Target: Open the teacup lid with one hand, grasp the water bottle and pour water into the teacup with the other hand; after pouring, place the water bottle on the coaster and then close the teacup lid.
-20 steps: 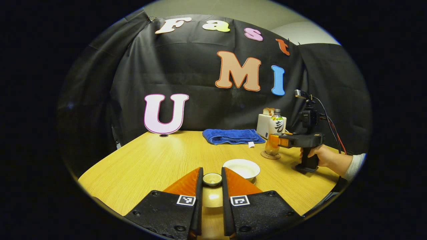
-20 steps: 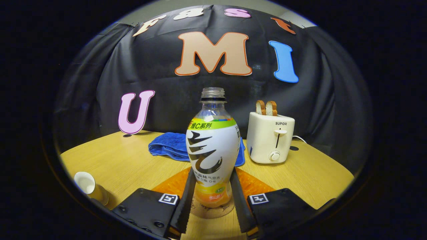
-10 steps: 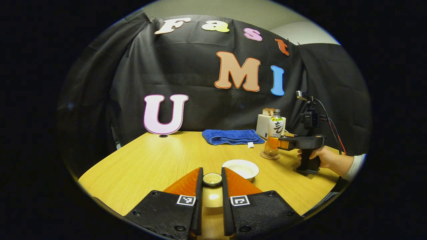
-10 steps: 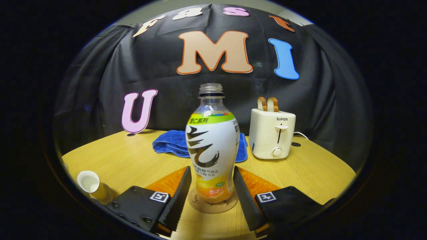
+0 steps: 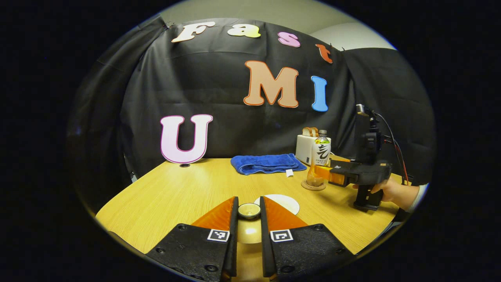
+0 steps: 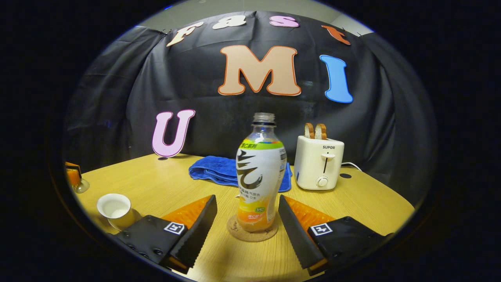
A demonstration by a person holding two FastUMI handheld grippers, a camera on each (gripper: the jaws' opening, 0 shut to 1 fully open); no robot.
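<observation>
Right gripper (image 6: 247, 217) released, jaws spread wider than half a second ago, backing away from water bottle (image 6: 259, 178). Bottle upright on coaster (image 6: 252, 233), untouched on both sides: placement done. Left gripper (image 5: 249, 207) stays clenched on teacup lid (image 5: 249, 210), held above desk (image 5: 184, 196). Open teacup (image 6: 114, 206) sits near desk front edge, uncovered. Judgement: pour finished, only lid closing left; needs lid centred over teacup.

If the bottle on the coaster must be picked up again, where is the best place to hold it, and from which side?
Probably the lower body of the bottle, below its wide belly, where it narrows. It stands upright on the coaster, so come in level from the front, as the open right hand-held gripper already faces it, one finger on each side.
</observation>
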